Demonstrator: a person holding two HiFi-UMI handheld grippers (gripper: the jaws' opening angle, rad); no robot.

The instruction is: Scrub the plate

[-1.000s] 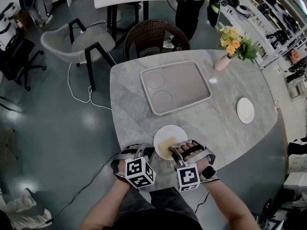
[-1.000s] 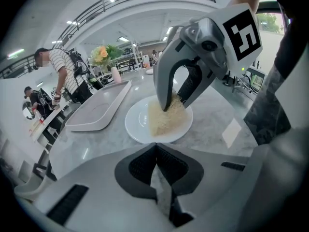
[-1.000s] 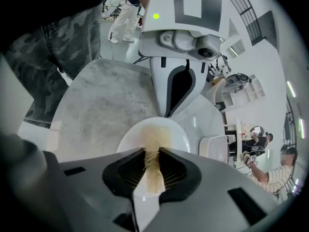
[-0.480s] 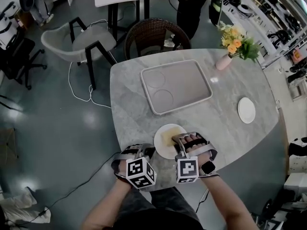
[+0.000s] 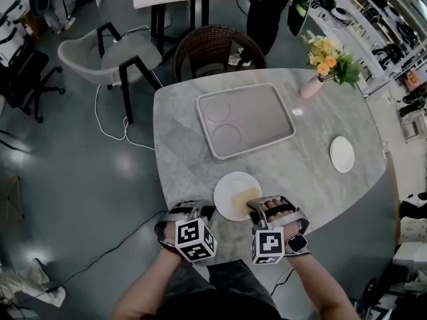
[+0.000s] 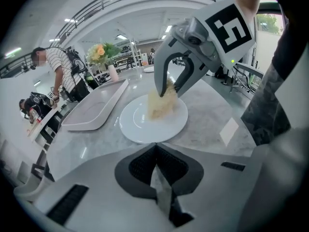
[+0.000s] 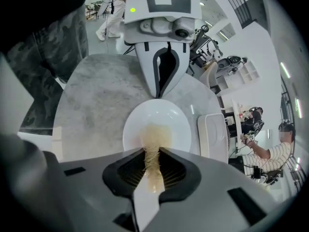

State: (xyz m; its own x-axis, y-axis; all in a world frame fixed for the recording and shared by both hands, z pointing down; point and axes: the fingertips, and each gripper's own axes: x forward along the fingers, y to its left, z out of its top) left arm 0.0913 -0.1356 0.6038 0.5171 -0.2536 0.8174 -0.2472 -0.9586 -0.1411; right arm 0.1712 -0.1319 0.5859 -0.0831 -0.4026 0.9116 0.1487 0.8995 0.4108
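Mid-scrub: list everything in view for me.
table: 1, grey marble, under everything
plate: 1, white, near edge by the grippers
scrub pad: 1, yellow, on the plate
tray: 1, pale grey, table centre
small plate: 1, white, table's right side
vase: 1, pink, with yellow flowers, far right
chair: 1, grey, beyond the table, left
wicker chair: 1, brown, beyond the table
bystander: 1, striped top, behind the chairs
left gripper: 1, grey, shut, beside the plate
right gripper: 1, grey, shut on the scrub pad
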